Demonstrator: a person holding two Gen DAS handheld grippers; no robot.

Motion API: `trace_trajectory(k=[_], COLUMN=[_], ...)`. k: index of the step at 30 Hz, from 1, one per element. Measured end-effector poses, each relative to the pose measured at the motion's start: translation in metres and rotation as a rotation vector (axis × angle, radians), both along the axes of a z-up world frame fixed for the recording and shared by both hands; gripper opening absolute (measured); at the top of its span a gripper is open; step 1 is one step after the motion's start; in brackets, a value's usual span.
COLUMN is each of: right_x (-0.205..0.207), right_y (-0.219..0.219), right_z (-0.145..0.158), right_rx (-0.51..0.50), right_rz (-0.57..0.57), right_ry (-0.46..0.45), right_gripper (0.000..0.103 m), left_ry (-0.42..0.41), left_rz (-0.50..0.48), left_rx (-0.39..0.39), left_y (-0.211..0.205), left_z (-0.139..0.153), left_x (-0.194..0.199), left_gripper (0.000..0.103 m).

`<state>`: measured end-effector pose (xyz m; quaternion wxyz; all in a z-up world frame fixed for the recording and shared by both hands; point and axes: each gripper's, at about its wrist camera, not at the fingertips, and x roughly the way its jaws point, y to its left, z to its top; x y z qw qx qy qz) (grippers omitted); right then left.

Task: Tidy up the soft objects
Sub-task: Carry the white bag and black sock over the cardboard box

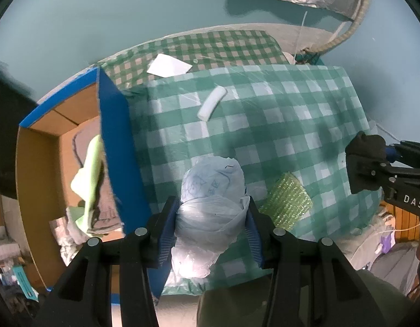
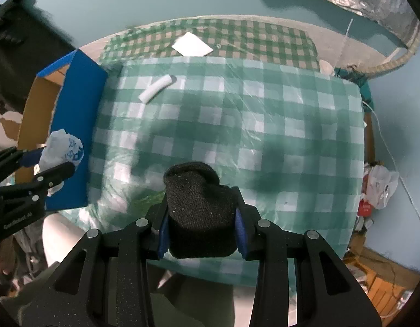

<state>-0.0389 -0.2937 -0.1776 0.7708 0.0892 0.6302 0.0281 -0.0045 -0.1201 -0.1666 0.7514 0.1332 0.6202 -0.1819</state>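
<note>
At the far left stands an open cardboard box (image 1: 114,147) with blue outer walls and brown inside, set against the left edge of the worktop (image 1: 278,125); inside it lie soft things already, among them a pale green cloth (image 1: 91,163) draped over a grey piece of fabric (image 1: 106,212). Just right of the box wall, the left gripper (image 1: 211,223) points steeply down and pinches a bundled white plastic bag (image 1: 210,193) with faint blue print, its blue pads pressed into both sides of the bundle, which is held above the worktop's green-and-white checked cover. Near the far left part of that cover lies a short white foam tube (image 1: 212,103), and beyond it, on a second, darker checked cloth (image 1: 210,46), a white sheet of paper (image 1: 169,65). Just right of the bag, on the cover near its front edge, sits a glittery green mesh item (image 1: 287,204). Further right, the right gripper (image 2: 200,223) also points down over the front of the worktop and clamps a rolled black knitted sock (image 2: 200,204) between its blue pads, the sock bulging up above the fingers and clear of the cover. At the far right edge, off the worktop, a white carrier bag (image 2: 380,182) lies on the floor among clutter.
</note>
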Motion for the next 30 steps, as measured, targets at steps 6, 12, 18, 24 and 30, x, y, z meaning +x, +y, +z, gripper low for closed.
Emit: trace_trajectory(k=[6, 12, 18, 24, 30], right_x=[0.007, 0.016, 0.025, 0.037, 0.051], right_y=[0.014, 0.035, 0.059, 0.083, 0.108], right_z=[0.018, 0.033, 0.045, 0.054, 0.06], right_rx=[0.005, 0.012, 0.018, 0.025, 0.03], right_rz=[0.035, 0.08, 0.134, 0.19, 0.244], right_ry=[-0.028, -0.056, -0.077, -0.097, -0.109], right_gripper=[0.037, 0.037, 0.037, 0.037, 0.037], left_ry=[-0.023, -0.037, -0.056, -0.066, -0.072], left_rz=[0.036, 0.072, 0.117, 0.172, 0.228], left_rx=[0.004, 0.006, 0.018, 0.02, 0.025], left_y=[0.016, 0.034, 0.056, 0.081, 0.106], left_z=[0.016, 0.027, 0.038, 0.045, 0.046], left_x=[0.005, 0.01, 0.013, 0.015, 0.017], left_gripper=[0.048, 0.048, 0.048, 0.048, 0.048])
